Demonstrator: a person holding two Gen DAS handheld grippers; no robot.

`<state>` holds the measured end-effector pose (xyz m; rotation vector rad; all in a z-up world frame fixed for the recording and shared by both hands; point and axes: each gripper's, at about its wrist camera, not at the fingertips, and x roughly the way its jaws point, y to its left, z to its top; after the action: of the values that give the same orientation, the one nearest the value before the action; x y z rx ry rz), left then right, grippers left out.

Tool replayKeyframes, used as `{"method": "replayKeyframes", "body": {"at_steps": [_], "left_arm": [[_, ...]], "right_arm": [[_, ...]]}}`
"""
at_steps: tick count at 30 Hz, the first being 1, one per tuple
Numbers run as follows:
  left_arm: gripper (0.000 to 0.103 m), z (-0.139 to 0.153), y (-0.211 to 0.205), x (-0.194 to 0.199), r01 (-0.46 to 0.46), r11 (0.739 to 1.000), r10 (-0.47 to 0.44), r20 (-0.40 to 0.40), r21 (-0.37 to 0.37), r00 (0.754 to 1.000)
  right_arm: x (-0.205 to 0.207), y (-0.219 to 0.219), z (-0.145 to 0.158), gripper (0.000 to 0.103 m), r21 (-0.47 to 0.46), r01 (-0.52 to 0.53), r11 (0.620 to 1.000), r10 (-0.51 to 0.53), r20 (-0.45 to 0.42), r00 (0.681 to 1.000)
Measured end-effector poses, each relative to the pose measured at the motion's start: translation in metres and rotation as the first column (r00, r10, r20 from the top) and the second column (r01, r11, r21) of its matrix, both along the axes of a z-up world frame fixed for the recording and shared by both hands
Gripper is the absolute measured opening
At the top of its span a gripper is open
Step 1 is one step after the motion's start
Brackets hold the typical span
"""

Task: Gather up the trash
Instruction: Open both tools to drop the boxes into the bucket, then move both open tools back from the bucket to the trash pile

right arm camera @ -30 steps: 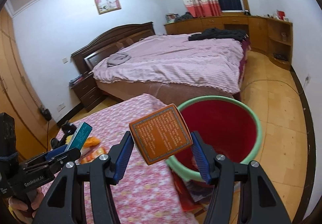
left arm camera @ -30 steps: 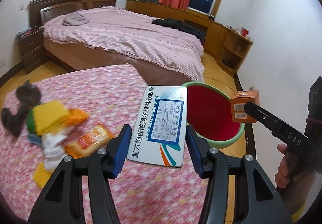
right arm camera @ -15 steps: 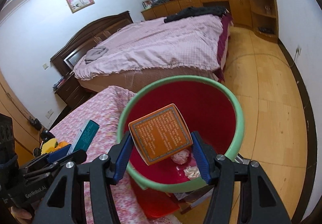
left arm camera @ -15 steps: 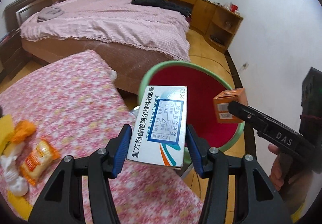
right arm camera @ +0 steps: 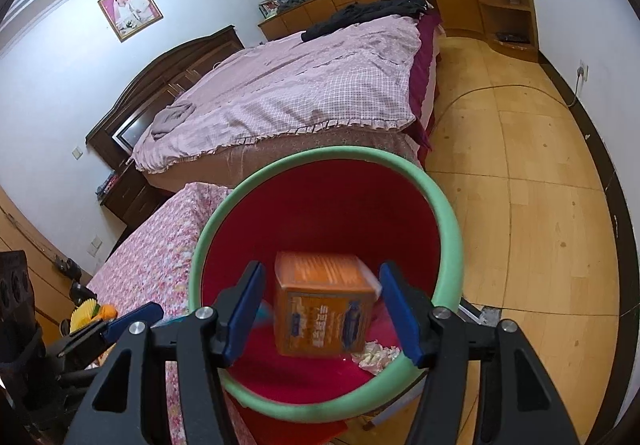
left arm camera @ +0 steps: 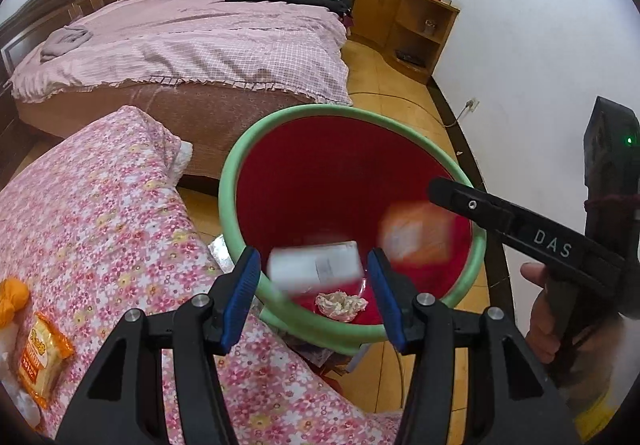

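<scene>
Boxes both loose over the bin (left arm camera: 236, 173), and that is the relation that counts: each one sits past its jaws, inside the green rim, blurred as if falling. The left gripper (left arm camera: 314, 295) has its blue pads spread wide with nothing between them; the white box (left arm camera: 314, 271) is just beyond them, long side lying across, above the crumpled tissue (left arm camera: 340, 303) on the bin's floor. The right gripper (right arm camera: 320, 309) is spread too, with clear gaps either side of the orange box (right arm camera: 324, 305), which is tipped with a top edge toward the camera and touches neither pad, so far as I can judge. From the left view the orange box (left arm camera: 416, 235) hangs under the right gripper's finger, further along the rim from the white one.

Half a second ago both boxes were pinched upright between closed pads above the bin's mouth; now both are released and the bin fills more of each view.

Back from the bin, on the floral cloth (left arm camera: 100, 229), a snack packet (left arm camera: 40, 359) and an orange scrap (left arm camera: 14, 295) remain; the left gripper looks nearer them, so it is my guess for the next pick.
</scene>
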<state>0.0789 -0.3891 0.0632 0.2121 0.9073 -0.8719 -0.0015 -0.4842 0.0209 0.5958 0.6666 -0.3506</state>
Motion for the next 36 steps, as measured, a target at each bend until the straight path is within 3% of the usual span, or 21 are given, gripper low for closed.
{"method": "replayKeyframes", "body": {"at_steps": [7, 16, 27, 36], "left_arm": [[0.056, 0.002, 0.013, 0.004, -0.047, 0.999, 0.047, -0.021, -0.02, 0.999], [0.056, 0.012, 0.07, 0.004, -0.152, 0.987, 0.15, -0.049, -0.055, 0.988], [0.056, 0.024, 0.142, 0.003, -0.287, 0.955, 0.285, -0.027, -0.076, 0.958], [0.056, 0.031, 0.204, 0.0, -0.403, 0.911, 0.404, -0.008, -0.094, 0.915]], "right_arm": [[-0.004, 0.006, 0.005, 0.063, -0.005, -0.016, 1.0, 0.016, 0.011, 1.0], [-0.013, 0.036, 0.021, 0.065, -0.016, -0.063, 0.998, 0.063, 0.049, 0.997], [-0.011, 0.086, 0.029, 0.067, -0.001, -0.142, 0.99, 0.142, 0.058, 0.988], [-0.005, 0.132, 0.036, 0.067, -0.003, -0.216, 0.976, 0.216, 0.069, 0.974]]}}
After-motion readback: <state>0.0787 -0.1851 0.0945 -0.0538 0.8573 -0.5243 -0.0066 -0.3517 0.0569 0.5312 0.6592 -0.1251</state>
